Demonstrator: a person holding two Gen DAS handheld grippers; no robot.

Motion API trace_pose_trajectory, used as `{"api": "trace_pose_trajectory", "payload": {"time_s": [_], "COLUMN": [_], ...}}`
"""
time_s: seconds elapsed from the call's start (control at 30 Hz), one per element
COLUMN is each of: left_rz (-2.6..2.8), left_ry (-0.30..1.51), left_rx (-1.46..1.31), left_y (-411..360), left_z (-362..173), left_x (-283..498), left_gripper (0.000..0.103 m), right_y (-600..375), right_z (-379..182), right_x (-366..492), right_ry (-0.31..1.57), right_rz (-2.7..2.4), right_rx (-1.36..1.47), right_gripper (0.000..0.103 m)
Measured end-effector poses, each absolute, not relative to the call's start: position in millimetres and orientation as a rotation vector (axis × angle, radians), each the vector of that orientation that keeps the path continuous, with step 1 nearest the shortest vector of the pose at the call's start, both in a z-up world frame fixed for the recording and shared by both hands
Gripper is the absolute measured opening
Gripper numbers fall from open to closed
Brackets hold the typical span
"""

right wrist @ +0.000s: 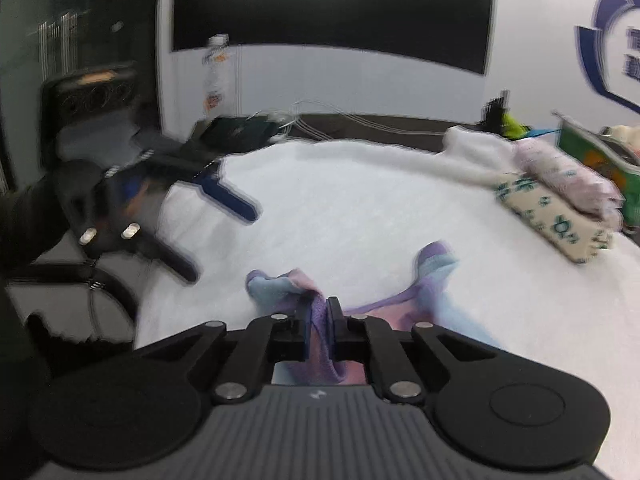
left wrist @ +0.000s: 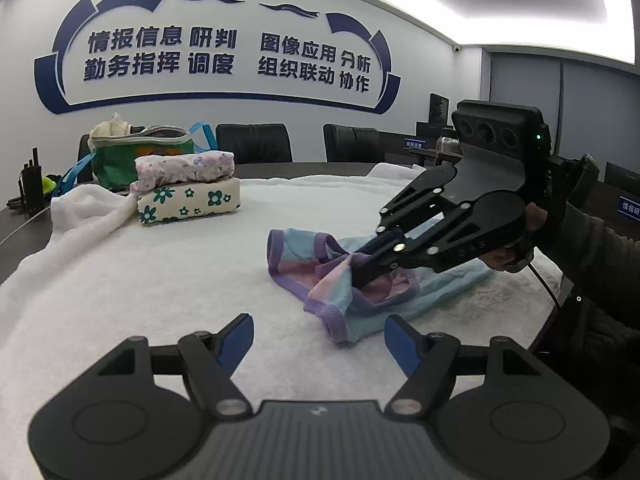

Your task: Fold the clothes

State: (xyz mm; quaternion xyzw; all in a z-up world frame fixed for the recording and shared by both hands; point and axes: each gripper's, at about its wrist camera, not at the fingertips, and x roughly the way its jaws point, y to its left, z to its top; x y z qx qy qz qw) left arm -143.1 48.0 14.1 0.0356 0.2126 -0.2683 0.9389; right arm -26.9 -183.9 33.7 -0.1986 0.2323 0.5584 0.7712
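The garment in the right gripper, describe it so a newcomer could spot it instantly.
On the white fleece blanket, right of the stack of two folded floral cloths, lies a crumpled pastel garment pinched by the right gripper. Unlike the florals, it is blue-and-pink with purple trim and unfolded.

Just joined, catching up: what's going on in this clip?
A person is folding clothes with two handheld claws on a white towel. The right claw is shut on a small pastel garment, gripping bunched fabric near its middle. The left claw is open and empty, just short of the garment. Two folded items are already stacked at the back.
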Motion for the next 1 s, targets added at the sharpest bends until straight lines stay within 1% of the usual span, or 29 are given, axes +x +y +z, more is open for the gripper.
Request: {"api": "trace_pose_trajectory", "payload": {"time_s": [0.03,0.07,0.1,0.17,0.23,0.33,0.47,0.6,0.63,0.67,0.7,0.73,0.77,0.83,0.9,0.93,0.97,1.0], "left_rz": [-0.543,-0.539,-0.534,-0.523,-0.509,-0.479,-0.481,-0.495,-0.498,-0.503,-0.510,-0.521,-0.534,-0.550,-0.543,-0.536,-0.524,-0.512], "left_ry": [0.443,0.451,0.460,0.476,0.498,0.538,0.536,0.539,0.545,0.555,0.566,0.580,0.595,0.609,0.616,0.619,0.618,0.618], "left_rx": [0.080,0.087,0.094,0.106,0.109,0.097,0.081,0.088,0.089,0.089,0.086,0.072,0.050,0.009,-0.025,-0.038,-0.043,-0.048], "left_y": [44.5,40.9,37.3,29.9,25.6,21.4,17.5,18.1,18.9,19.5,20.0,20.5,21.3,22.5,24.7,26.1,28.1,30.2], "left_z": [13.9,13.8,13.6,13.2,11.6,10.1,12.2,9.2,7.6,6.2,4.9,4.3,4.2,5.5,8.0,9.1,10.0,10.9], "left_x": [-138.7,-134.4,-130.0,-120.6,-111.6,-98.7,-87.3,-81.6,-80.5,-78.8,-77.1,-75.1,-72.5,-69.1,-68.5,-68.6,-69.6,-70.6], "left_gripper": [0.071,0.071,0.071,0.071,0.071,0.071,0.071,0.071,0.069,0.063,0.054,0.036,0.028,0.024,0.017,0.014,0.014,0.013], "right_y": [-181.0,-177.9,-174.7,-172.3,-177.4,-190.0,-205.9,-212.0,-211.4,-210.1,-208.2,-207.6,-205.7,-197.1,-183.3,-176.2,-169.6,-162.8], "right_z": [31.6,29.2,26.3,23.3,28.3,42.8,60.1,64.2,63.6,62.7,61.7,60.3,59.1,54.7,47.9,43.5,39.0,34.4], "right_x": [-24.1,-21.2,-18.6,-16.7,-16.1,-9.3,5.8,16.4,19.2,23.1,27.8,29.2,32.2,41.3,47.9,47.1,44.9,42.1], "right_ry": [0.514,0.528,0.544,0.548,0.525,0.475,0.427,0.419,0.428,0.441,0.459,0.473,0.490,0.539,0.584,0.606,0.626,0.651], "right_rz": [1.194,1.176,1.167,1.154,1.148,1.073,0.948,0.917,0.912,0.905,0.905,0.909,0.911,0.911,0.925,0.940,0.955,0.984], "right_rx": [-0.433,-0.438,-0.451,-0.474,-0.457,-0.401,-0.287,-0.238,-0.245,-0.250,-0.251,-0.248,-0.239,-0.212,-0.204,-0.218,-0.236,-0.250], "right_gripper": [0.009,0.016,0.020,0.039,0.043,0.043,0.043,0.043,0.043,0.043,0.043,0.043,0.043,0.043,0.042,0.032,0.016,0.011]}}
